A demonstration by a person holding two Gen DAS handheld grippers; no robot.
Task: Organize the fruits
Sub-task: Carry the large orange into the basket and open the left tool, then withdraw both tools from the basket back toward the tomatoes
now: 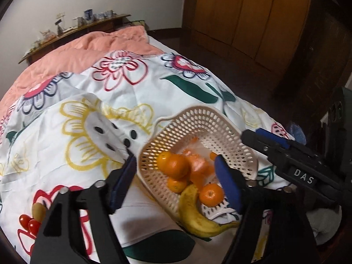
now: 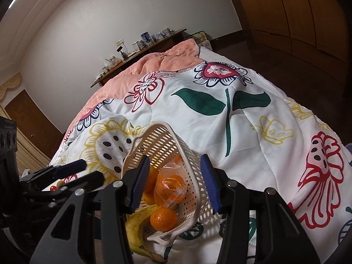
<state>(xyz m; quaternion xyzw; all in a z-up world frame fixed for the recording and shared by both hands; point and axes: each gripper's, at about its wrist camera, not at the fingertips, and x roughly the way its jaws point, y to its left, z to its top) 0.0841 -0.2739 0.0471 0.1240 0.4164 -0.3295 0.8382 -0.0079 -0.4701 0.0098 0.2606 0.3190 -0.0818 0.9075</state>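
A cream perforated basket (image 1: 220,127) lies tilted on the flowered bedcover; it also shows in the right wrist view (image 2: 162,140). Inside it are oranges (image 1: 175,165), a plastic bag of orange fruit (image 2: 170,186) and a banana (image 1: 195,215) that sticks out over the low rim. My left gripper (image 1: 176,176) is open, its blue pads either side of the basket's near part, holding nothing. My right gripper (image 2: 173,182) is open above the basket's mouth; it shows in the left wrist view (image 1: 264,136) at the basket's right rim. Cherry tomatoes (image 1: 28,223) and a kiwi (image 1: 38,209) lie on the cover at left.
The flowered bedcover (image 2: 253,132) and a pink quilt (image 1: 88,48) cover the bed. A wooden shelf with cups and jars (image 1: 77,25) stands behind the bed. Wooden wardrobe doors (image 1: 242,11) stand at right across a dark floor.
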